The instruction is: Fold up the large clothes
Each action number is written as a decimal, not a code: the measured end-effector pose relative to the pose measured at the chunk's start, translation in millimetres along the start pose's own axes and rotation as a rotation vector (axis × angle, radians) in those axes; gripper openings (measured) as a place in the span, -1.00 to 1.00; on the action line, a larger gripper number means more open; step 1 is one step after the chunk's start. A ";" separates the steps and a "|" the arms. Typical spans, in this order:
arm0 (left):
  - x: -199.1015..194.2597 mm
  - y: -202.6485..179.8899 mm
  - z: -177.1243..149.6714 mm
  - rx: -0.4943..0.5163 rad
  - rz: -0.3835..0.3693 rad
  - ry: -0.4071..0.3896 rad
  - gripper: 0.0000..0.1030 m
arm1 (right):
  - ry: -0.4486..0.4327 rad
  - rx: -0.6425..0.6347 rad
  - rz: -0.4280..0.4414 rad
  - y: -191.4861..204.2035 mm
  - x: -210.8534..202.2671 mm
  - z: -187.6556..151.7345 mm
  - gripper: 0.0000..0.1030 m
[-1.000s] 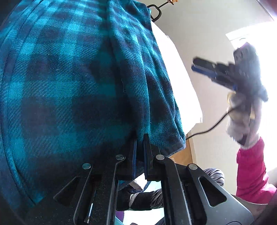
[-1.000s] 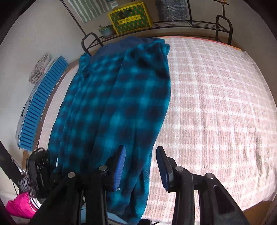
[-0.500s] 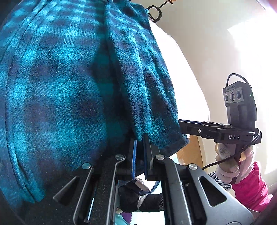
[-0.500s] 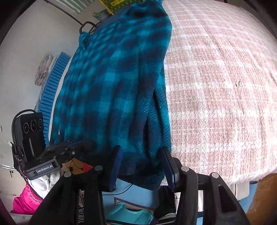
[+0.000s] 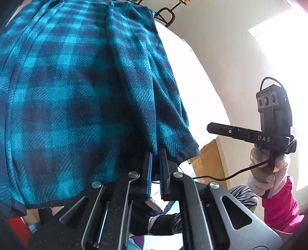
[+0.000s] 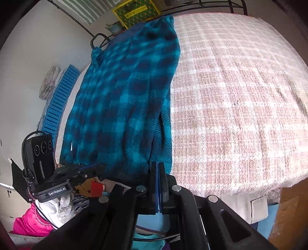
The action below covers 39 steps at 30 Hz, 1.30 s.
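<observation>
A teal and navy plaid fleece garment [image 6: 125, 96] lies lengthwise along the left side of a bed with a pink and white checked cover [image 6: 231, 96]. My left gripper [image 5: 155, 152] is shut on the garment's [image 5: 67, 96] near hem, where a fold hangs over the bed's edge. My right gripper [image 6: 158, 164] is shut, its tips at the near hem of the garment's right flap. I see no cloth between its blue pads. In the left wrist view the right gripper [image 5: 208, 128] stands a little apart from the garment's corner. The left gripper [image 6: 102, 166] shows in the right wrist view at the hem's left end.
A blue slatted panel [image 6: 61, 100] leans on the wall to the left of the bed. A black metal rail [image 6: 211, 2] and a yellow box [image 6: 134, 9] stand at the far end. The person's pink sleeve [image 5: 279, 207] is low beside the bed.
My right gripper came down to the garment's near hem and its jaws went from open to shut. My left gripper kept its hold on the hem and lifted slightly.
</observation>
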<state>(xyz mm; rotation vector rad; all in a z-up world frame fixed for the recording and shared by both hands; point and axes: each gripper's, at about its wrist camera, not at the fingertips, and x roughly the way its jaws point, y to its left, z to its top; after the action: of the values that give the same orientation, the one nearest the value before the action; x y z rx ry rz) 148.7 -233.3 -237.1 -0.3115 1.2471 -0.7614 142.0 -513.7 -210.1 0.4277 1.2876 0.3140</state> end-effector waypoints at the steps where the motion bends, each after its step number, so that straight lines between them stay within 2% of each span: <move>1: 2.8 1.0 -0.8 0.001 0.008 0.002 -0.93 | -0.003 0.009 0.021 -2.0 1.5 -0.2 -1.00; 3: 7.0 7.4 -0.5 -0.028 -0.006 0.011 -0.93 | 0.007 0.022 0.059 -4.3 4.7 -2.9 -0.94; 4: 6.6 9.4 0.2 -0.035 -0.010 0.012 -0.93 | 0.017 0.026 0.074 -3.6 7.7 -3.5 -0.82; 5: 5.8 10.0 1.3 -0.034 -0.007 0.010 -0.93 | 0.018 0.026 0.089 -1.8 10.6 -4.6 -0.34; 7: 5.3 9.8 2.9 -0.018 0.003 0.012 -0.93 | 0.012 0.016 0.106 5.4 17.8 -6.2 -0.05; 11: 6.4 9.2 5.9 -0.005 0.007 0.017 -0.93 | 0.048 0.015 0.086 9.3 39.7 -4.4 -0.27; 12: 6.3 9.5 6.7 -0.004 0.008 0.017 -0.93 | 0.061 0.030 0.093 8.1 46.1 -3.9 -0.28; 16: -1.6 12.3 3.2 0.017 0.051 0.011 -0.93 | 0.080 0.078 0.143 1.2 55.7 -4.8 -0.27; 19: -1.3 18.7 3.2 0.010 0.058 0.018 -0.93 | 0.079 0.169 0.222 -14.7 55.0 -5.9 -0.27; 21: 1.1 18.8 3.7 0.017 0.064 0.021 -0.93 | 0.073 0.214 0.247 -22.3 57.4 -5.8 -0.36; 24: 5.6 14.8 4.9 0.034 0.077 0.024 -0.93 | 0.070 0.177 0.196 -15.2 59.9 -3.5 -0.61; 25: 2.3 13.7 2.1 0.039 0.079 0.024 -0.93 | 0.070 0.152 0.166 -10.2 59.8 -2.6 -0.83; 26: 1.5 13.1 1.7 0.042 0.080 0.026 -0.93 | 0.072 0.128 0.148 -5.1 59.2 -1.9 -0.97; 31: -3.1 7.6 0.8 0.036 0.056 0.019 -0.93 | 0.035 0.022 0.076 17.7 36.7 0.3 -1.00; 34: -4.0 0.3 -0.8 0.047 0.038 0.012 -0.93 | 0.015 0.010 0.046 18.2 22.1 1.0 -1.00; 36: 3.2 -4.3 -2.7 0.083 0.070 0.024 -0.93 | 0.013 0.010 0.011 12.4 20.7 2.2 -1.00; 39: 12.4 -6.2 -4.0 0.118 0.111 0.029 -0.93 | 0.056 0.025 -0.027 0.6 38.1 -1.3 -1.00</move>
<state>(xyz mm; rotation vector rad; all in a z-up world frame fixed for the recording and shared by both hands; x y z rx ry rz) 144.3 -245.3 -243.8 -0.1337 1.2307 -0.7428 150.5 -495.6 -242.6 0.4245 1.3522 0.2889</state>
